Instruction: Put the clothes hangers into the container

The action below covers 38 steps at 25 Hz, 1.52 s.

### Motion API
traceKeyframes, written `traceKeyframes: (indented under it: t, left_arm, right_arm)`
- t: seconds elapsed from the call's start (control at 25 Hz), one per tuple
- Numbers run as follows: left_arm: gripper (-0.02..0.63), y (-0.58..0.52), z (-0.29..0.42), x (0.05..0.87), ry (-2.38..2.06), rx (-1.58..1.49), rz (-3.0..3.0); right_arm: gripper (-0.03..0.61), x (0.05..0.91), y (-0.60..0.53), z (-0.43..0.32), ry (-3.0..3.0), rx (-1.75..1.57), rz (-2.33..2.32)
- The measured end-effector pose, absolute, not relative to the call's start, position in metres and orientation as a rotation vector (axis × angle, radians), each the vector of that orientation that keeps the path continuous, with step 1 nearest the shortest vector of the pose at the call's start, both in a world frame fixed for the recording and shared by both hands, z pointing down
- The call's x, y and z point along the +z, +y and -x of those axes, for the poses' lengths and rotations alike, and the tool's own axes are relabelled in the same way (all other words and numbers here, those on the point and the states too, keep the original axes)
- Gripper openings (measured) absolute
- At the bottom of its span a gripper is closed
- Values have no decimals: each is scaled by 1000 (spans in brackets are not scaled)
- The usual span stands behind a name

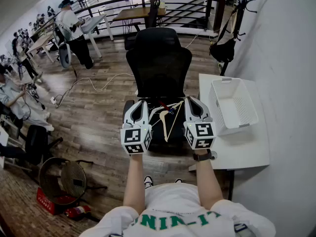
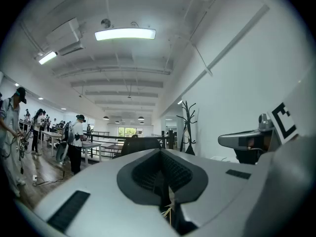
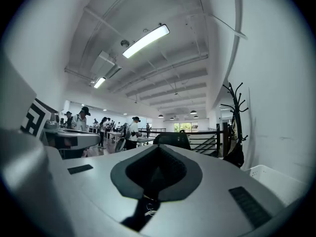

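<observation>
Several clothes hangers [image 1: 168, 118], one pale wood, lie on the seat of a black office chair [image 1: 159, 58] right below me. My left gripper [image 1: 139, 102] hovers level over the seat's left side, its jaws closed together with nothing between them [image 2: 160, 152]. Over the seat's right side my right gripper [image 1: 193, 100] is level too, jaws shut and empty [image 3: 158, 149]. The white slotted container [image 1: 232, 105] stands empty on the white table [image 1: 247, 149] to the right of the chair. Its rim shows at the lower right of the right gripper view [image 3: 276, 179].
A white wall runs along the right behind the table. A black coat rack [image 1: 242, 9] with a hanging bag [image 1: 222, 48] stands at the far right. People and desks fill the far left, a cable [image 1: 94, 85] lies on the wood floor, and a railing crosses the back.
</observation>
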<state>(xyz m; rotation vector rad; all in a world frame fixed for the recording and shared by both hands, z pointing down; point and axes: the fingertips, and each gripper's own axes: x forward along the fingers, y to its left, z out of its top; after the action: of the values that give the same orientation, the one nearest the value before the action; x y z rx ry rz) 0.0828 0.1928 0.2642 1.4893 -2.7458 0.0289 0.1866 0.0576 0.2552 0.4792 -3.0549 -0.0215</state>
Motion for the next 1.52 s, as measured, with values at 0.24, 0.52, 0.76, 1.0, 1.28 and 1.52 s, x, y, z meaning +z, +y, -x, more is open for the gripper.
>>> traceKeyframes:
  t: [0.24,0.52,0.76,1.0,1.28,1.52]
  left_arm:
    - [9,184,-113,273,-2744,21,-1458]
    - [9,174,-140,283,-2701,82,-1488]
    - [9,161,-135,290,-2691,79,-1499]
    - [9,142,-89,306,-2677,50,-1529]
    - [9,110,5,305,-2665,20,-1577]
    - [9,92,98,311,-2611,-22,-1610]
  right_arm:
    - [15,269,54,-209,-3016,-13,-395]
    - [15,282,55,-220,-3007,40,-348]
    - [15,288,41,-214,-2999,50,-348]
    - [15,304,27,-172,-2979,21,-371]
    - [15,304,7,-82,-2956,1,-382]
    - [15,307,-4,5,-2919,-13,-417]
